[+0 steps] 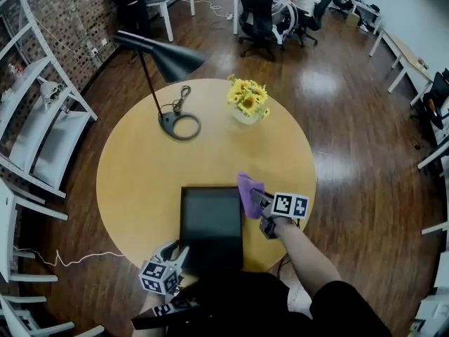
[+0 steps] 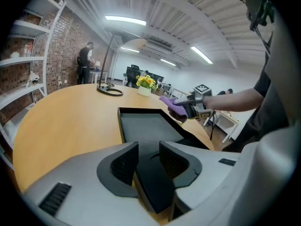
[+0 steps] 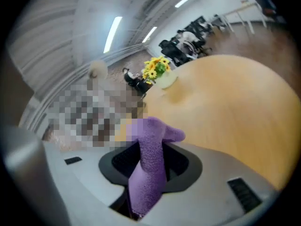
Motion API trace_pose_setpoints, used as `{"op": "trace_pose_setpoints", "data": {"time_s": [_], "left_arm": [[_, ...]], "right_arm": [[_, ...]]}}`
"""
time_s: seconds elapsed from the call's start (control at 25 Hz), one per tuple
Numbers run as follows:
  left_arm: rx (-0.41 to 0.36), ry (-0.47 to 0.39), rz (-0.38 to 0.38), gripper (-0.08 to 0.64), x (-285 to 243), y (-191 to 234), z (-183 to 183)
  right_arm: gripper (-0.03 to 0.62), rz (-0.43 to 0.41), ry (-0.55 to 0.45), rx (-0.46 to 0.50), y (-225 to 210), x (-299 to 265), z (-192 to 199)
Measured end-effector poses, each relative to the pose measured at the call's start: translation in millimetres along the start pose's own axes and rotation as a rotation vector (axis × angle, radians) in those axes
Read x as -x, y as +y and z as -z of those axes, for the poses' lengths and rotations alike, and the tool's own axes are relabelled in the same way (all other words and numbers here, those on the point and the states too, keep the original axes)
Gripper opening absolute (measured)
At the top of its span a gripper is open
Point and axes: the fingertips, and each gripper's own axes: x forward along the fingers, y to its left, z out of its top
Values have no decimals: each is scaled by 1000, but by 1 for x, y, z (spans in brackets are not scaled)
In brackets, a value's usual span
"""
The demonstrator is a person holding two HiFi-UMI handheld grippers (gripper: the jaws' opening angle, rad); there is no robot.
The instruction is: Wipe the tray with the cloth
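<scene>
Gripping the purple cloth (image 3: 149,140) in the right tongs (image 1: 258,199), clenched on its middle with a tuft poking up past the tips. Holding it raised just beside the far right corner of the black tray (image 1: 210,223), toward the near right edge of the round worktop (image 1: 140,167). Straddling the tray's near left corner with the left tongs (image 2: 148,149), released, pads apart on either side of the rim. Toward the worktop's far edge, well apart from the tray: black desk lamp (image 1: 168,62), yellow flowers (image 1: 247,100).
</scene>
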Motion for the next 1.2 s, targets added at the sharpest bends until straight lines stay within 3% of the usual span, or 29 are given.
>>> {"op": "trace_pose_setpoints", "data": {"time_s": [0.08,0.32,0.68,0.96,1.2], "left_arm": [[-26,17,35,135,1,-6,7],[-64,83,130,135,-6,-22,26],[-157,141,207,135,-19,-40,44],[-200,163,296,133,-19,-46,46],[-169,151,376,134,-17,-42,45]], "right_arm": [[138,43,-7,-102,-8,-13,-2],[140,162,45,-28,-11,-42,16],[140,187,134,136,7,-28,66],[140,215,110,89,10,-9,91],[140,230,76,70,19,16,127]]}}
